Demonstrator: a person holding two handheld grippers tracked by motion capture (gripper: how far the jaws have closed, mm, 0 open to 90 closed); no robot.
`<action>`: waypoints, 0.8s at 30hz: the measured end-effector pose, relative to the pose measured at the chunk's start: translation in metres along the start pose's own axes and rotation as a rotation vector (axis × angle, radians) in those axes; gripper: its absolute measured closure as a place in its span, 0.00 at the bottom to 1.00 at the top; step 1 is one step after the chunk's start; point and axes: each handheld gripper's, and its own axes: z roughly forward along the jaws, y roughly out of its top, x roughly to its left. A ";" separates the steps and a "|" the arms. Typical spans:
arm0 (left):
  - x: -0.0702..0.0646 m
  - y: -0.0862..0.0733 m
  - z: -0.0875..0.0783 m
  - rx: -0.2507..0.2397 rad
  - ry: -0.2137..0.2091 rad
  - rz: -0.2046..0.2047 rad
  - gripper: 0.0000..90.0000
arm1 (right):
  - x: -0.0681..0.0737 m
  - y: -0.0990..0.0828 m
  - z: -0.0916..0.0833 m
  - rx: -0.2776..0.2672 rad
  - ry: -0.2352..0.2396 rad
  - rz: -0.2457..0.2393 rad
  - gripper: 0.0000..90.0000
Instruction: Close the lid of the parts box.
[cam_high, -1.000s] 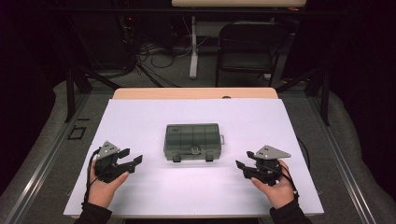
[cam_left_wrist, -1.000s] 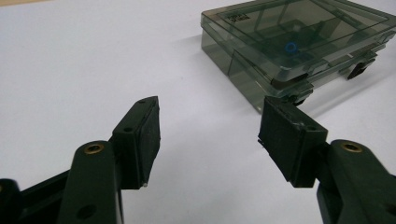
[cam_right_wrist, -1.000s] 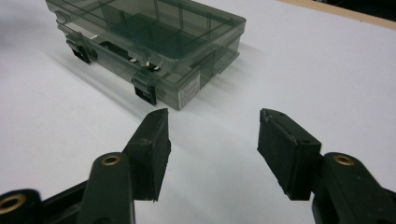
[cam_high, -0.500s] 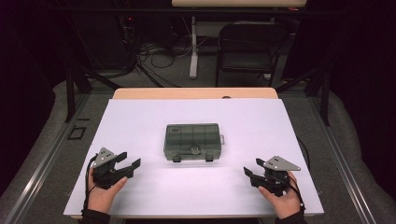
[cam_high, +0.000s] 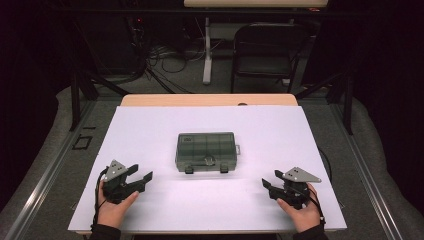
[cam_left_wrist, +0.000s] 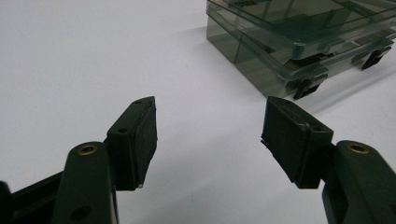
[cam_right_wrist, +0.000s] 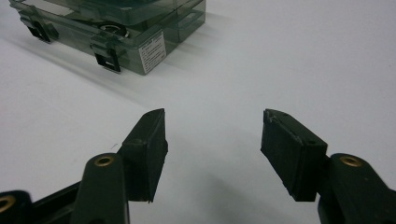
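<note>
1. From the high view, one smoky-green clear plastic box (cam_high: 206, 152) sits closed near the middle of the white counter (cam_high: 280, 125), its two dark latches (cam_high: 189, 170) on the side facing the person.
2. Two tongs are in play, one in each hand. The left tongs (cam_high: 139, 175) rest near the counter's front left edge, well apart from the box; the right tongs (cam_high: 267, 185) rest near the front right, also well apart from it.
3. Both point inward toward the box, and both stand open with nothing between the jaws — bare white counter shows through each gap.
4. The left gripper view brings out what the high view cannot: the box (cam_left_wrist: 299, 37) is split inside by clear dividers, and the lid overhangs the base with a stepped rim. The left tongs (cam_left_wrist: 208, 123) gape wide below it.
5. The right gripper view adds a small white printed label (cam_right_wrist: 152, 51) on the box's (cam_right_wrist: 116, 28) end wall, plus a round dark item inside, too dim to identify. The right tongs (cam_right_wrist: 212, 135) are spread here too.
6. The high view alone gives the surroundings — one dark folding chair (cam_high: 267, 50) and loose cables (cam_high: 165, 57) on the floor beyond the counter.
</note>
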 end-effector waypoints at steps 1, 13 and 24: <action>0.000 0.000 0.000 0.000 -0.001 -0.003 0.39 | 0.000 0.000 0.001 0.006 -0.001 -0.002 0.44; 0.001 -0.002 0.002 -0.005 0.003 -0.013 0.39 | 0.010 -0.001 0.009 0.015 0.025 -0.060 0.44; 0.003 -0.004 0.007 0.028 0.000 -0.018 0.39 | 0.009 -0.002 0.011 0.024 0.026 -0.084 0.42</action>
